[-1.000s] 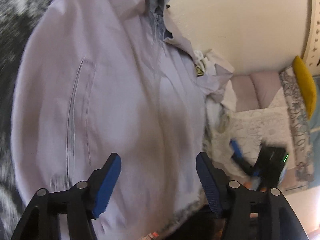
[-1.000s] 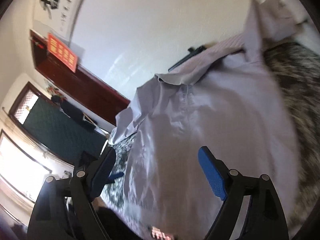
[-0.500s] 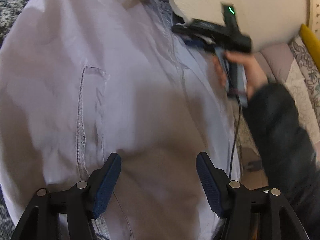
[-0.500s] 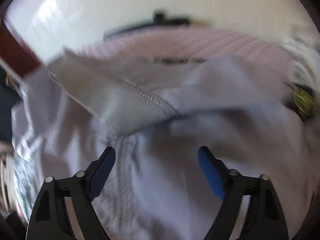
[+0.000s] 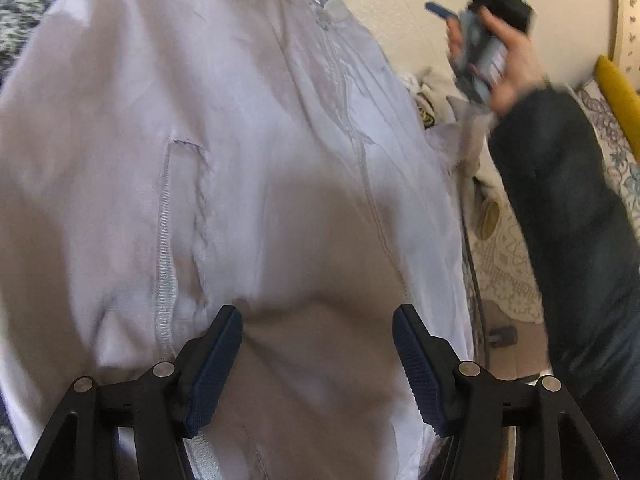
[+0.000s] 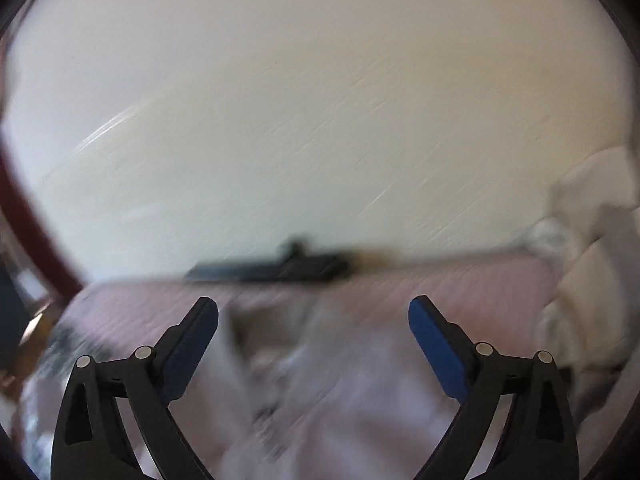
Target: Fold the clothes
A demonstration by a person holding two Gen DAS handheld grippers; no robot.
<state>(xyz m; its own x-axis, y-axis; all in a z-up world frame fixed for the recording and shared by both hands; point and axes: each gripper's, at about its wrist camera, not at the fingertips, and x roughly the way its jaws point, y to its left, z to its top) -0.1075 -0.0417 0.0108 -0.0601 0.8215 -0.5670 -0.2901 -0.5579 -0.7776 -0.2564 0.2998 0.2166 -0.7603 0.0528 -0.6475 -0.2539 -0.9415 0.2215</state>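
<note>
The pale lilac jacket (image 5: 248, 152) lies spread front-up on the bed, zip running up its middle and a side pocket seam showing on its left half. The left gripper (image 5: 317, 354) hangs low over the lower front of it, jaws wide apart with nothing between them, only bare cloth under the gap.

What has changed is the right hand's side. A second ago the right gripper was low near the hem; half a second ago it was down at the collar, jaws open over the fabric. Now, in the left view, the right hand (image 5: 504, 60) is lifted well above the jacket's right shoulder, against the wall, and blurred with motion. From its own camera the right gripper (image 6: 313, 330) looks mostly at the wall (image 6: 320, 100), with the collar end of the jacket (image 6: 340, 380) smeared below; its jaws stand wide open and hold nothing.

The left gripper has crept closer to the cloth over the same second, the jacket filling more of its view.

My reading: no fold has begun. The garment is flat and untouched, and the right hand has come away from the collar without taking it. Both grippers must close on an edge before anything folds.
</note>
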